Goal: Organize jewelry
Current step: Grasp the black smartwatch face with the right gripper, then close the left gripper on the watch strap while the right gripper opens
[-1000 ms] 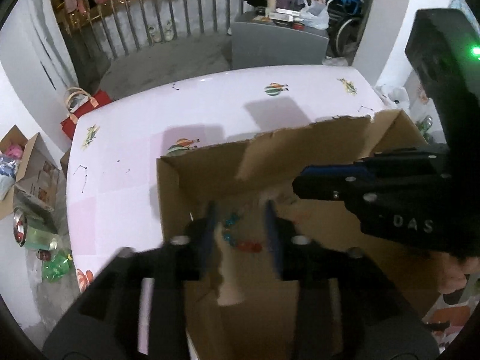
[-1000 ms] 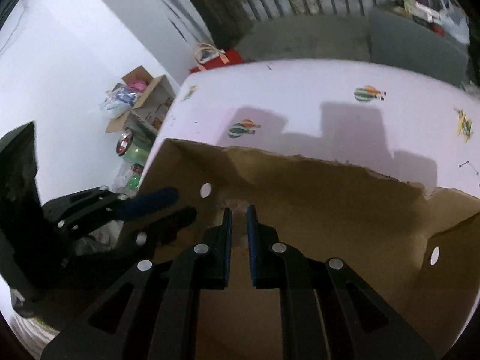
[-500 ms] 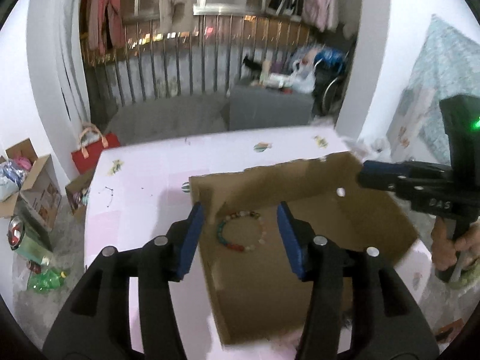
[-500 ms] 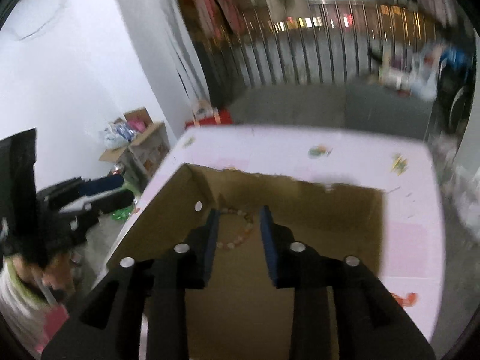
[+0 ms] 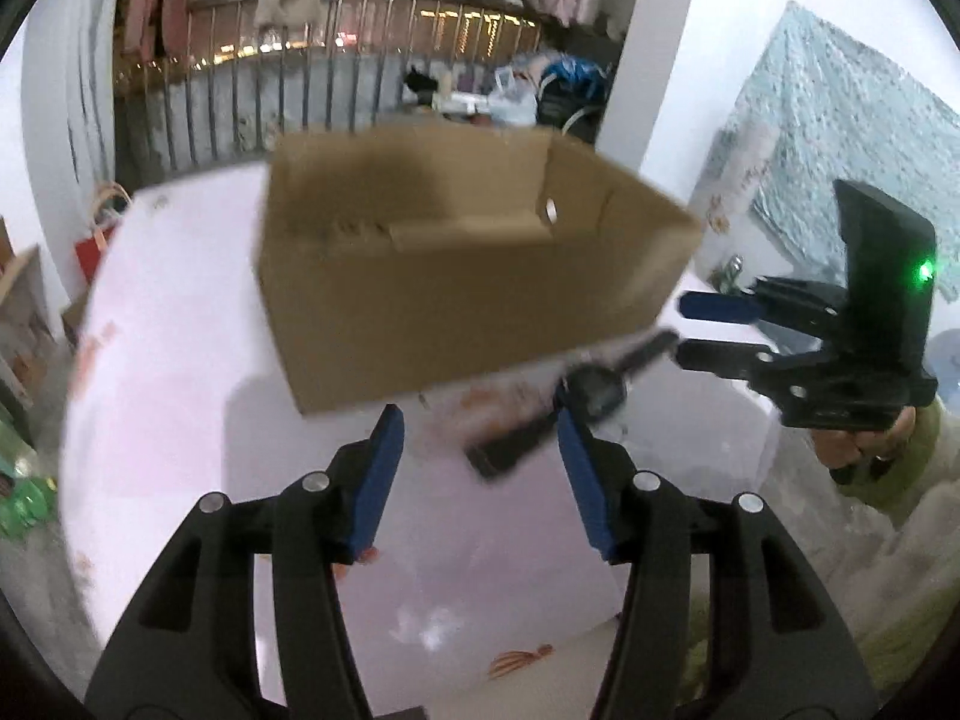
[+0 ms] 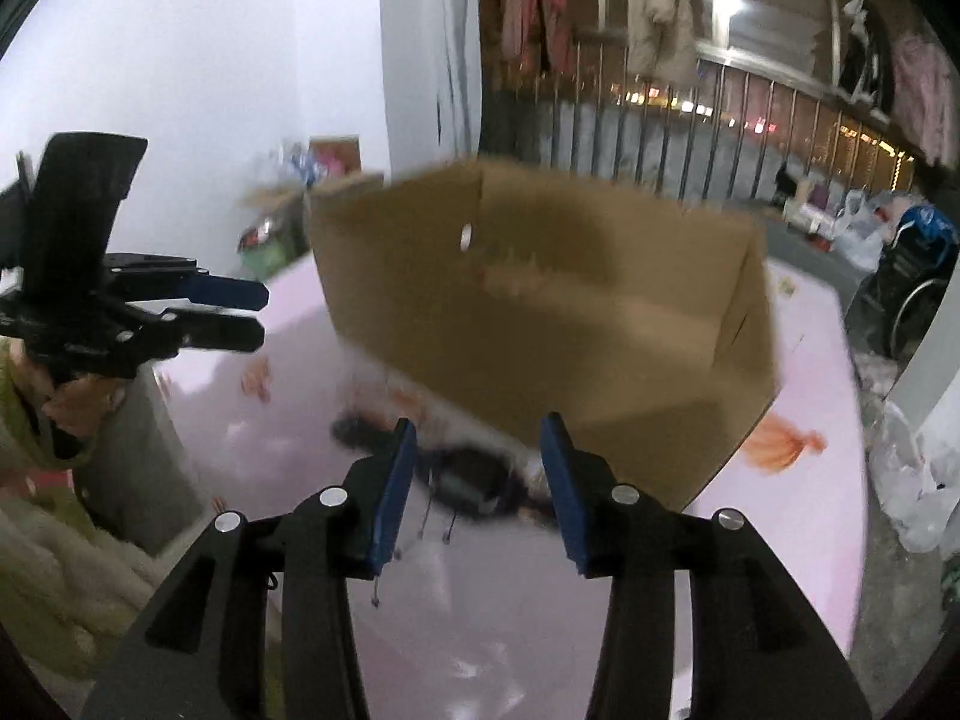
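A brown cardboard box (image 5: pixel 456 282) stands on the pink table (image 5: pixel 168 408), seen from outside; its inside is hidden. It also shows in the right wrist view (image 6: pixel 570 324). A black wristwatch (image 5: pixel 576 408) lies on the table in front of the box, blurred; it also shows in the right wrist view (image 6: pixel 474 480). My left gripper (image 5: pixel 480 480) is open and empty above the table, the watch near its right finger. My right gripper (image 6: pixel 480 480) is open and empty, held over the watch. Thin earrings (image 6: pixel 432 516) lie near it.
The table's near edge (image 5: pixel 540 654) is close below the left gripper. A metal railing (image 5: pixel 252 102) and hanging clothes stand behind the table. Cardboard boxes and bags lie on the floor at the left (image 6: pixel 324 168). A wheelchair (image 6: pixel 912 276) stands at the right.
Both grippers have pulled back up and out of the box and away from the bead bracelet lying inside it. Both jaws have opened wider. The watch in front of the box has come into view.
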Available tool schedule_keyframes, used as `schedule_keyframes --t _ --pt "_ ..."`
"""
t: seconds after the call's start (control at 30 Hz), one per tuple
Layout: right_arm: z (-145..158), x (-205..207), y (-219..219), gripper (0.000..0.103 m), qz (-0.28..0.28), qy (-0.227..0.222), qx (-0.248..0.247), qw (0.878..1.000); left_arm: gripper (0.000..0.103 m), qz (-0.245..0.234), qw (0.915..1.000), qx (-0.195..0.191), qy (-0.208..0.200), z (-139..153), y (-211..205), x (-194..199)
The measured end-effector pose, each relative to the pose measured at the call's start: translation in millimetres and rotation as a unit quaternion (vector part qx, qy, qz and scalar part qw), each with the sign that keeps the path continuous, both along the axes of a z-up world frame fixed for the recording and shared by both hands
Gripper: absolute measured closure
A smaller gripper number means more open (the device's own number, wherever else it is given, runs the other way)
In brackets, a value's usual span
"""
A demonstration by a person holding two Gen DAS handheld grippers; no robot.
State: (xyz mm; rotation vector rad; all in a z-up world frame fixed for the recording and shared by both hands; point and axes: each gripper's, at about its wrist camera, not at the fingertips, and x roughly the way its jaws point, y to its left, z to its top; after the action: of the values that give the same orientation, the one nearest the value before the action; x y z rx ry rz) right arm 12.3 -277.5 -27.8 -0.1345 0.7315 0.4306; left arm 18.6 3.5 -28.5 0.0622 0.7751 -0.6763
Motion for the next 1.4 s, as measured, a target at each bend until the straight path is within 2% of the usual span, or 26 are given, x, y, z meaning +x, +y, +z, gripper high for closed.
schedule_keyframes --t 0.13,0.33,0.47,0.63,0.8,0.93,1.0,1.1,1.23,1.3,1.4 --pt "-18 14 -5 0.060 -0.001 0.013 0.018 1.000 0.052 -0.007 0.9994 0.004 0.035 -36 -11 8" --pt "-36 25 -3 0.060 0.008 0.035 0.031 0.999 0.054 -0.013 0.9973 -0.013 0.071 -65 -24 21" --pt "-47 26 2 0.060 0.004 0.050 0.022 0.999 0.057 -0.007 0.9975 -0.020 0.067 -71 -25 25" --pt "-48 26 -1 0.060 0.004 0.057 0.039 0.998 0.066 0.001 0.9950 -0.055 0.083 -78 -23 31" --pt "-48 23 -4 0.060 0.006 0.053 0.040 0.998 0.066 0.011 0.9901 -0.088 0.109 -78 -22 34" --pt "-49 23 -4 0.060 0.005 0.049 0.040 0.998 0.066 0.008 0.9801 -0.150 0.130 -75 -17 34" --pt "-48 22 -3 0.060 0.008 0.046 0.035 0.998 0.066 0.004 0.9774 -0.159 0.139 -76 -20 34" --pt "-48 22 -2 0.060 0.008 0.043 0.033 0.998 0.067 0.013 0.9818 -0.133 0.135 -81 -36 32" --pt "-47 19 1 0.060 0.009 0.032 0.023 0.999 0.083 0.041 0.9863 -0.102 0.123 -78 -38 36" --pt "-47 17 3 0.060 0.008 0.026 0.017 1.000 0.095 0.054 0.9895 -0.078 0.109 -77 -41 35" --pt "-46 14 4 0.060 0.003 0.017 0.011 1.000 0.098 0.058 0.9924 -0.054 0.095 -73 -45 33"
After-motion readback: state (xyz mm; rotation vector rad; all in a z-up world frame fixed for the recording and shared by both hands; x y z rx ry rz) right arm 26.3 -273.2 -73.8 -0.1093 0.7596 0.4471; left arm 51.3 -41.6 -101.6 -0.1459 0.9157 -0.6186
